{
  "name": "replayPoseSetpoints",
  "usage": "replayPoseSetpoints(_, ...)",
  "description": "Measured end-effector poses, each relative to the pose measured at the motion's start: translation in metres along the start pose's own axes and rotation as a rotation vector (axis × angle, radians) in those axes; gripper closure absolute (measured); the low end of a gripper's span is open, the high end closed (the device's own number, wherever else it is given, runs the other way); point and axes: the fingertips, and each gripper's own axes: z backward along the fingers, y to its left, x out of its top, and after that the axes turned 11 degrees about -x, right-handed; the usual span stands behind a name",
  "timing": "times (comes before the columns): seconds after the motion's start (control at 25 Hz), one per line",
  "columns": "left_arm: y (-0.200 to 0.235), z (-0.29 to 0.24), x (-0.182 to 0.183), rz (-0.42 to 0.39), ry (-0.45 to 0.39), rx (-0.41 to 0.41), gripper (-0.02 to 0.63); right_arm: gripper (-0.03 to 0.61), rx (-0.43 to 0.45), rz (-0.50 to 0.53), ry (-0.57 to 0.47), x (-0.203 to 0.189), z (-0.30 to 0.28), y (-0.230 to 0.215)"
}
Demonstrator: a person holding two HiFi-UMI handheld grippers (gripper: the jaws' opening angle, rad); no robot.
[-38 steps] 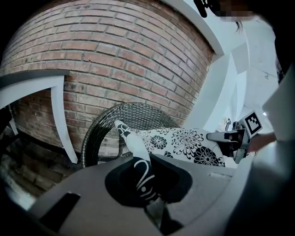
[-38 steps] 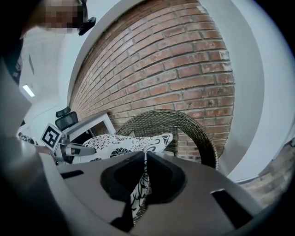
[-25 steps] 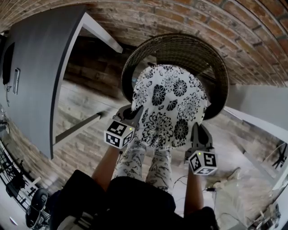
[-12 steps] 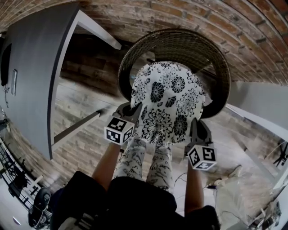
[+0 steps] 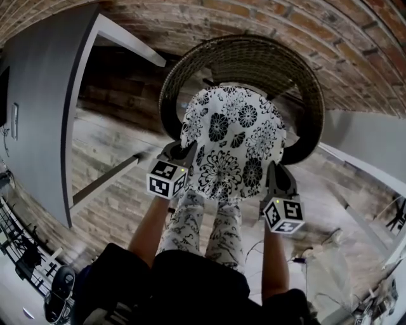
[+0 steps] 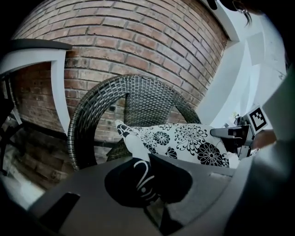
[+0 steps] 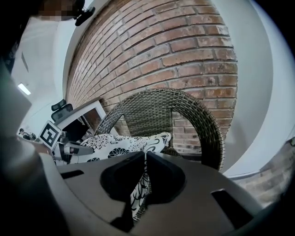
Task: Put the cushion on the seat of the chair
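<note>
A round white cushion [image 5: 231, 143] with black flower print hangs in the air in front of the dark wicker chair [image 5: 241, 54], over the front of its seat. My left gripper [image 5: 185, 152] is shut on the cushion's left edge, and my right gripper [image 5: 275, 170] is shut on its right edge. In the left gripper view, fabric is pinched between the jaws [image 6: 143, 173], and the cushion [image 6: 184, 140] stretches across to the right gripper [image 6: 235, 133], with the chair [image 6: 138, 92] behind. The right gripper view shows the cushion's edge [image 7: 138, 140] nipped in its jaws [image 7: 144, 171] before the chair back [image 7: 184, 108].
A grey table [image 5: 44, 95] with white legs stands to the chair's left. A brick wall [image 5: 254, 19] runs behind the chair, and a white wall panel [image 5: 368, 136] lies to its right. Cables [image 5: 304, 257] trail on the wooden floor. The person's patterned trouser legs [image 5: 203, 228] are below the cushion.
Both grippers keep the same hold on the cushion. The head view has tilted a little, so the chair, the cushion and the table sit slightly higher and further left.
</note>
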Motion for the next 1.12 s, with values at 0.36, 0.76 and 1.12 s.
replayPoseSetpoints(0.36,0.015,-0.016,-0.025,0.058,0.04,0.013,0.6,0.566,-0.007,0.024,0.032,-0.01,-0.008,-0.002)
replayPoseSetpoints(0.76,0.033,-0.031,-0.06,0.074,0.115,0.029,0.6,0.566,-0.005,0.028,0.037,-0.015,-0.012,0.001)
replayPoseSetpoints(1.12,0.052,-0.045,-0.081,0.101,0.166,0.054,0.6,0.566,-0.005,0.032,0.028,-0.015,-0.018,0.003)
